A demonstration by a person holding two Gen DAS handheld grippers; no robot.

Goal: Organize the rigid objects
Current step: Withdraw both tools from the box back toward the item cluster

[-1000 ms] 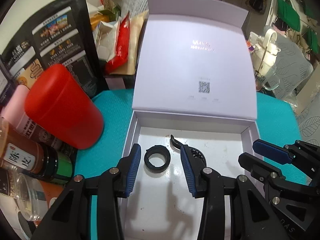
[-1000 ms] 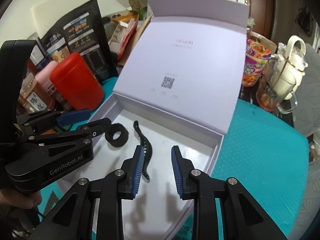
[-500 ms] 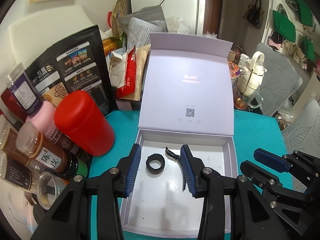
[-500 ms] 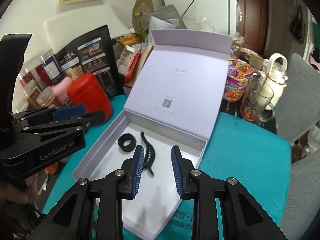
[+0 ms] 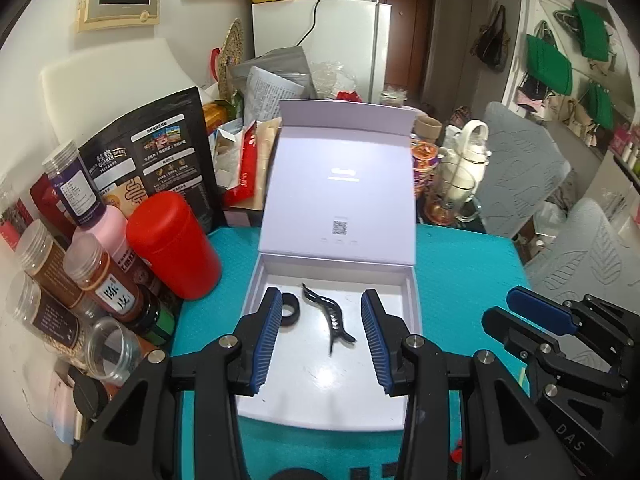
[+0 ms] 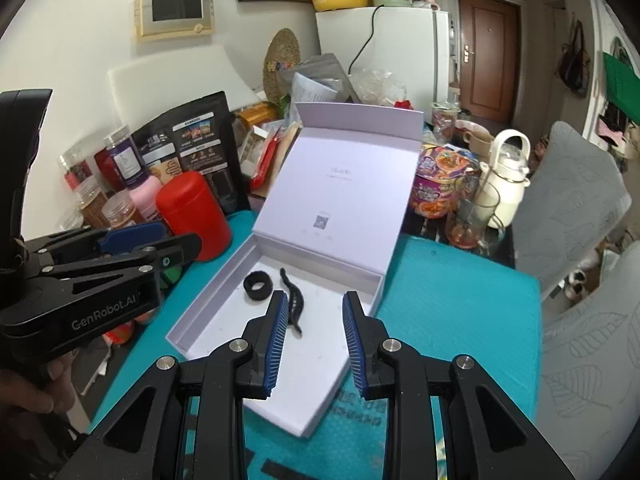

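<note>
Far off to the left of our left fingers stand the jars [image 5: 86, 276], clear plastic with screw lids, holding brown and reddish contents; we cannot tell what they are. A purple-labelled jar [image 5: 74, 188] rises behind them. Next comes the red canister [image 5: 173, 246], lid on, its contents hidden, just left of the box.

Our left gripper [image 5: 318, 338] hangs above the white box [image 5: 414, 300], its blue pads parted with nothing between them but air. Beyond the left pad's tip lies the black ring [image 5: 289, 315], on the box floor near the left wall. Between the two pads, farther ahead, the black hair clip [image 5: 328, 318] lies on the floor, close beside the ring but apart from it. The lid [image 5: 340, 184] stands upright at the far edge, a small square code printed on its inner face.

Our right gripper [image 6: 314, 336] hovers over the box's near right part, pads apart with a narrow gap, gripping nothing. Ahead of its left pad the hair clip [image 6: 291, 296] shows, the ring [image 6: 258, 286] beyond it to the left.

Right of the lid, well past our right fingers, sit a sealed noodle cup [image 6: 440, 182], a white kettle [image 6: 504, 178] and a glass mug [image 6: 466, 220] with some reddish liquid at the bottom.
</note>
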